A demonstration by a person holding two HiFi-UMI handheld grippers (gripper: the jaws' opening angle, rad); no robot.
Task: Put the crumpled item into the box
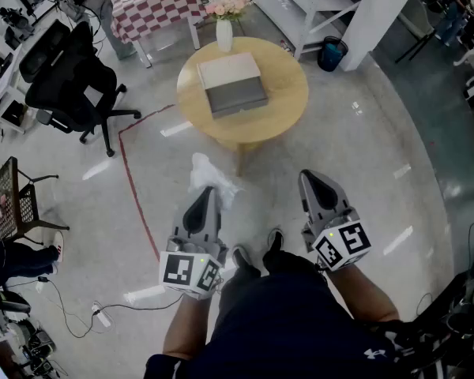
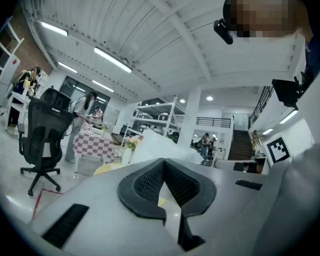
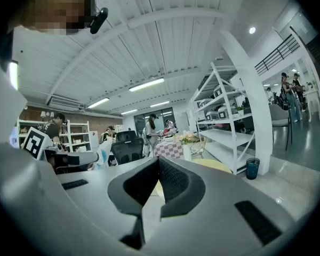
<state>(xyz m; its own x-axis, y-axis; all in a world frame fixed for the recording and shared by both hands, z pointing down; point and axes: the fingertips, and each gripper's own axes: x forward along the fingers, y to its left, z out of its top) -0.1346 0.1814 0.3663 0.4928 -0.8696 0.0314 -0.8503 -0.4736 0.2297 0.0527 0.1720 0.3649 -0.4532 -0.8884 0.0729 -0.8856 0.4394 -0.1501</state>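
left gripper [image 1: 208, 189]: fingers pressed together, pinching the white crumpled item [image 1: 205, 170] at their tips, held level over the floor
right gripper [image 1: 310, 177]: fingers pressed together, nothing between them
box [image 1: 231, 85]: on the round wooden tabletop [image 1: 288, 93], beside a vase [image 1: 224, 35] of flowers, well apart from the crumpled item

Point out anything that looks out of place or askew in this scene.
Nothing is spilled or damaged. The only stray thing is the crumpled white item, pinched in the left gripper over the floor, away from the box on the round table. The vase stands upright.
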